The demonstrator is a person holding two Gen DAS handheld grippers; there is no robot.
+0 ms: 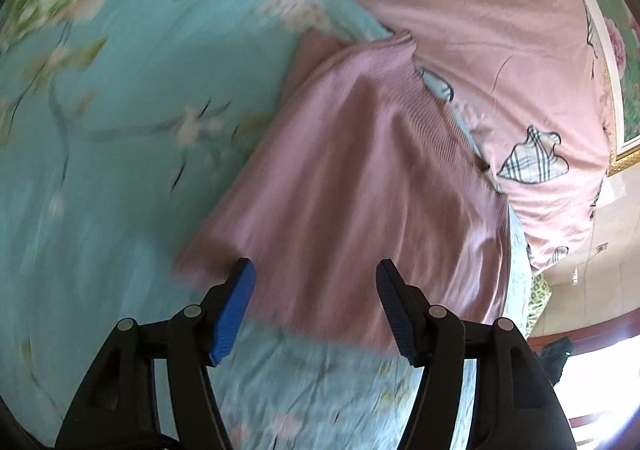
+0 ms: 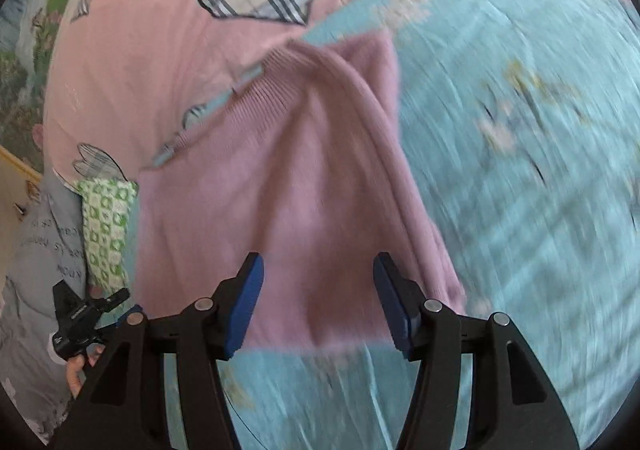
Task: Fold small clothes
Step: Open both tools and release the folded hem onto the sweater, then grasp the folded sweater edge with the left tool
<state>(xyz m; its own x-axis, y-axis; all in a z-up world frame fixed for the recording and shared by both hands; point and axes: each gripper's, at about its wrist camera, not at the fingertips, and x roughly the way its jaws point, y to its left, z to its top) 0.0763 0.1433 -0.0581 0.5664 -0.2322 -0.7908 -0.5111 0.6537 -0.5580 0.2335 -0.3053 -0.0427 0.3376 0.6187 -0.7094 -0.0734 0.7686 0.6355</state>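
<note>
Bedroom scene: turquoise floral bedsheet [image 1: 120,190] under a pink quilt [image 1: 500,30], with a mauve knit top [image 1: 360,190] laid out for folding.

Largest first: the sheet spans both views; the quilt with plaid hearts lies at its far side; the mauve knit top sits on the sheet, its ribbed far edge touching the quilt. Both tools hover over its near hem, the left gripper [image 1: 316,290] and right gripper [image 2: 318,290] each with 2 blue pads apart, holding nothing. It looks soft, light and floppy; pinching hem corners or the ribbed edge seems safest.
</note>
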